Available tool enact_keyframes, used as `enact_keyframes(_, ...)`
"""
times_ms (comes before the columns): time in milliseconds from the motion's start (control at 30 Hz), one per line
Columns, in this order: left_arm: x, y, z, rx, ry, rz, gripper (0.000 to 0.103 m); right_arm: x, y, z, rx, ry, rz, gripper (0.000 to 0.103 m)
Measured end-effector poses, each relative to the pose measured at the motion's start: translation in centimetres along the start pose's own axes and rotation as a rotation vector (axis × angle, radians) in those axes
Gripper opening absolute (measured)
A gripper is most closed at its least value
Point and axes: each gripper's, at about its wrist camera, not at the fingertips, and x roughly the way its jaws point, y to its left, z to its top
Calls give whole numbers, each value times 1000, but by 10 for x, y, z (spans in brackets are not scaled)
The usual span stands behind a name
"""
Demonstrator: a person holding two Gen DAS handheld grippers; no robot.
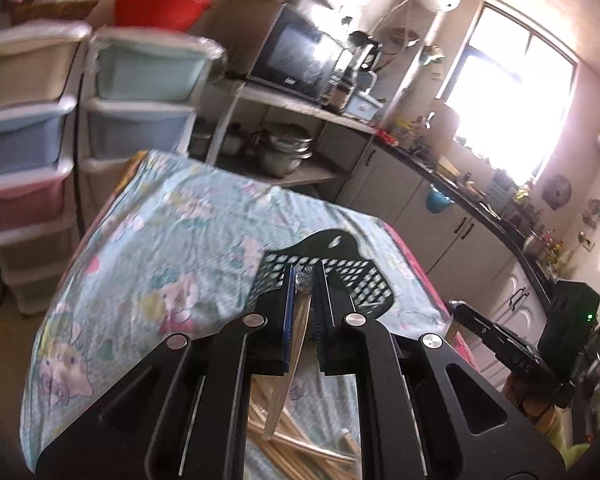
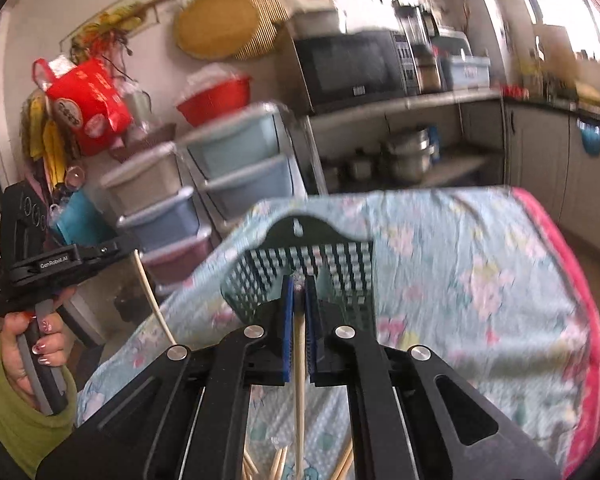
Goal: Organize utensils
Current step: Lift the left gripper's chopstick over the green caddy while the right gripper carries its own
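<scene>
Table [image 2: 480, 280]: covered with a pale blue flowered cloth with a pink edge on one side; everything in play sits on it or hangs above it.
Basket [image 2: 300, 272]: a dark green plastic mesh holder with a hanging tab, standing on the cloth straight ahead of both tongs.
Left tongs [image 1: 303, 280]: held above the table, pointing toward the basket, jaws clamped on one pale chopstick [image 1: 284, 376] that hangs down tilted under them.
Right tongs [image 2: 299, 284]: raised beside the left pair, jaws pinched tight on another chopstick [image 2: 299, 380], which hangs nearly straight down.
Loose chopsticks [image 1: 284, 444]: a scattered heap of wooden sticks lying on the cloth below the tongs, near the basket but outside it.
Hand [image 2: 40, 356]: in a green sleeve, wrapped around the left tongs' handle.
</scene>
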Motion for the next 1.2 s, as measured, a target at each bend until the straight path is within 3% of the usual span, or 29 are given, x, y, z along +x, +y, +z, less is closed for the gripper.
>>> enact_keyframes(267, -5, -32, 27, 58, -72, -42, 5, -24, 6, 31, -37, -136, -14, 6)
enact_keyframes(567, -12, -65, 62, 139, -191, -4, 5, -34, 19, 74, -87, -268, -29, 6)
enact_keyframes(933, 12, -68, 105, 114, -250, 34, 5, -5, 8, 123, -93, -342, -66, 6)
enact_keyframes(1200, 46, -70, 103, 144, -289, 60, 5, 41, -12, 130, -93, -355, -131, 6)
